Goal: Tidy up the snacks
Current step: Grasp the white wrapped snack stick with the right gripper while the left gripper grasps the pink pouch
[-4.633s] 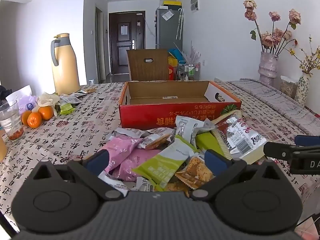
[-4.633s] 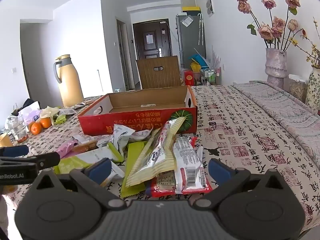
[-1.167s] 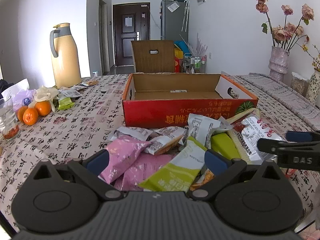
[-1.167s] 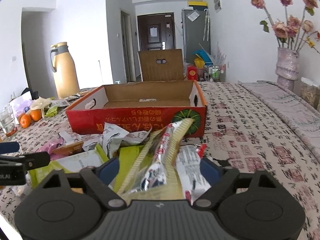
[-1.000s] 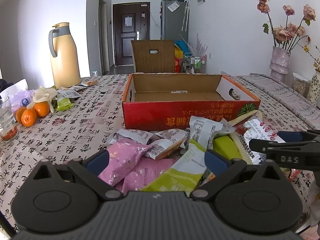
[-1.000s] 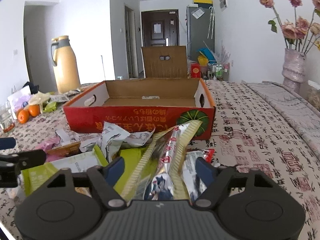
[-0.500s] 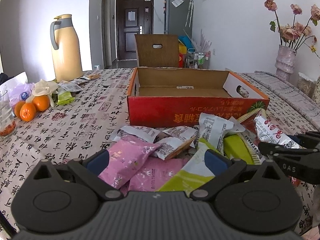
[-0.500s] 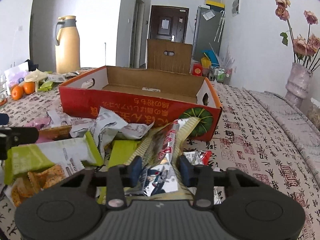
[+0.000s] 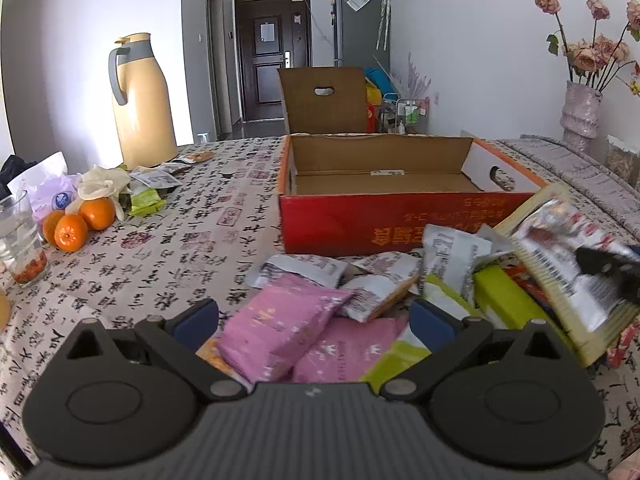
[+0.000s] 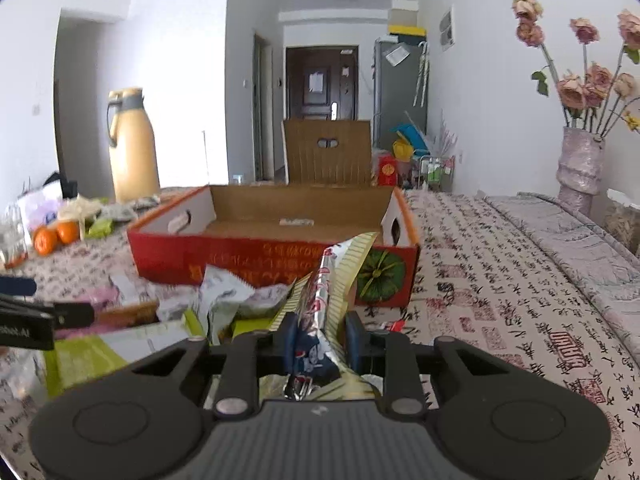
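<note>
A pile of snack packets lies on the table in front of an open red cardboard box [image 9: 384, 222], whose brown inside holds only a small label. My right gripper [image 10: 320, 340] is shut on a silver and yellow striped snack packet [image 10: 336, 276] and holds it lifted, tilted up toward the box [image 10: 276, 256]. In the left wrist view that packet [image 9: 560, 256] hangs at the right edge above the pile, held by the right gripper [image 9: 608, 270]. My left gripper [image 9: 314, 320] is open and empty, its fingers either side of two pink packets [image 9: 280, 320] and a green packet [image 9: 396, 356].
A yellow thermos jug [image 9: 142, 100], oranges [image 9: 80, 222], a glass [image 9: 20, 236] and wrappers stand at the left. A vase of dried roses [image 10: 580, 160] stands at the far right. An upright cardboard flap [image 9: 324, 100] rises behind the box.
My right gripper has closed on the striped packet and lifted it off the pile. My left gripper has stayed open, with the view shifting slightly left.
</note>
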A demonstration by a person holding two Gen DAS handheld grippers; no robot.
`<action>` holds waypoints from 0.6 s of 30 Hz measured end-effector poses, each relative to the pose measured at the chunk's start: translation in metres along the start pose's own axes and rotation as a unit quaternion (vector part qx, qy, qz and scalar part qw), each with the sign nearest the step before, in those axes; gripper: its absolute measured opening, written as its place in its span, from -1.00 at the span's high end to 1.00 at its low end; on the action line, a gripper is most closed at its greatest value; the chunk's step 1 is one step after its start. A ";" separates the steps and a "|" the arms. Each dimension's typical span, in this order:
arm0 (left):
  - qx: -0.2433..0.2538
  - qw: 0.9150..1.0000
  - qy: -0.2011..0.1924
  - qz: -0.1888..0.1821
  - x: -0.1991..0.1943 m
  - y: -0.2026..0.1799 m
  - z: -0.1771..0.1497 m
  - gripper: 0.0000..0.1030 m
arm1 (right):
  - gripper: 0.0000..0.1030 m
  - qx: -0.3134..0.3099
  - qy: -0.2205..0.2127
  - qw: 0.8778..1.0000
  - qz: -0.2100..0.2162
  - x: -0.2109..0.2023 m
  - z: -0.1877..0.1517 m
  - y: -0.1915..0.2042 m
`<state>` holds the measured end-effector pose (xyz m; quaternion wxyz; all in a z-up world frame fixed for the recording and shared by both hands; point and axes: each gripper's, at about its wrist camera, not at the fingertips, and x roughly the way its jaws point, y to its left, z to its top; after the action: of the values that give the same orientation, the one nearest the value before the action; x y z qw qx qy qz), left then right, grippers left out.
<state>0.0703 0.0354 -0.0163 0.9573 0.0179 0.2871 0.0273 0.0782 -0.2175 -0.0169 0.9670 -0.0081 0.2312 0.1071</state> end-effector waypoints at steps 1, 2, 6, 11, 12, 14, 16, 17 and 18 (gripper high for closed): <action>0.001 1.000 0.002 0.001 0.002 0.003 0.001 -1.00 | 0.53 0.005 -0.004 1.000 -0.001 -0.002 0.001 -0.002; 0.002 1.000 0.005 0.003 0.004 0.008 0.002 -1.00 | 0.53 0.009 -0.007 1.000 -0.002 -0.004 0.002 -0.004; 0.013 1.000 0.021 0.002 0.017 0.023 0.006 -1.00 | 0.53 0.024 -0.015 1.000 -0.008 -0.008 0.004 -0.011; 0.012 0.997 0.063 -0.044 0.039 0.037 0.008 -0.88 | 0.53 0.043 -0.012 0.999 -0.010 -0.006 0.006 -0.018; 0.008 0.996 0.068 -0.051 0.044 0.039 0.007 -0.82 | 0.53 0.047 -0.011 0.999 -0.010 -0.005 0.006 -0.020; -0.002 0.995 0.075 -0.065 0.052 0.043 0.008 -0.74 | 0.53 0.050 -0.008 0.999 -0.013 -0.003 0.006 -0.020; -0.009 0.994 0.082 -0.078 0.058 0.046 0.008 -0.67 | 0.53 0.051 -0.006 0.999 -0.014 -0.002 0.006 -0.019; -0.012 0.993 0.085 -0.085 0.061 0.047 0.008 -0.57 | 0.53 0.051 -0.006 0.999 -0.015 -0.001 0.006 -0.019; -0.015 0.992 0.088 -0.091 0.063 0.049 0.008 -0.53 | 0.53 0.051 -0.005 0.999 -0.015 0.000 0.006 -0.019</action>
<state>0.1256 0.0879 -0.0418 0.9269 -0.0250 0.3705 -0.0542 0.0844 -0.2355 -0.0122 0.9688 0.0382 0.2310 0.0807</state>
